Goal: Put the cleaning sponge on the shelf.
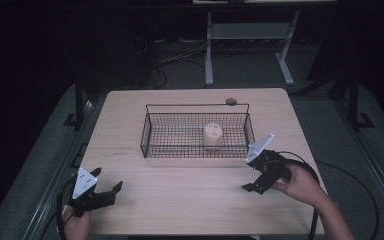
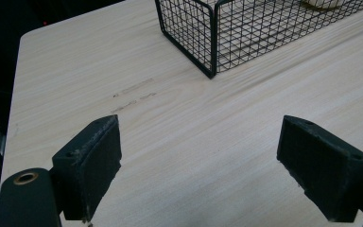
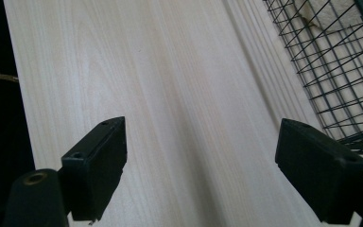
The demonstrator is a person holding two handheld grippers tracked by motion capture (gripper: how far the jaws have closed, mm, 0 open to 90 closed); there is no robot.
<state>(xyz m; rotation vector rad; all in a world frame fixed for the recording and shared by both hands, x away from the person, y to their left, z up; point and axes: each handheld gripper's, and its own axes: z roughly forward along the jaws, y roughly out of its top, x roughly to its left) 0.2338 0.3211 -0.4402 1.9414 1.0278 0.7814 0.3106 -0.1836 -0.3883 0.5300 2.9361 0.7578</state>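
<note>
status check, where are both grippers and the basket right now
Left gripper open, empty, near table's front left corner. Right gripper open, empty, just off the wire basket's front right corner. Pale round item sits inside basket. Nothing in the way.

1. A black wire basket [image 1: 195, 134] is sitting upright at the middle of the pale wooden table [image 1: 180, 200], handle raised.
2. A round beige roll [image 1: 213, 134] is lying inside the basket's right half.

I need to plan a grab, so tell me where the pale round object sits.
In the high view, the pale round object sits inside the black wire basket, right of its middle, just beyond the right gripper.
</note>
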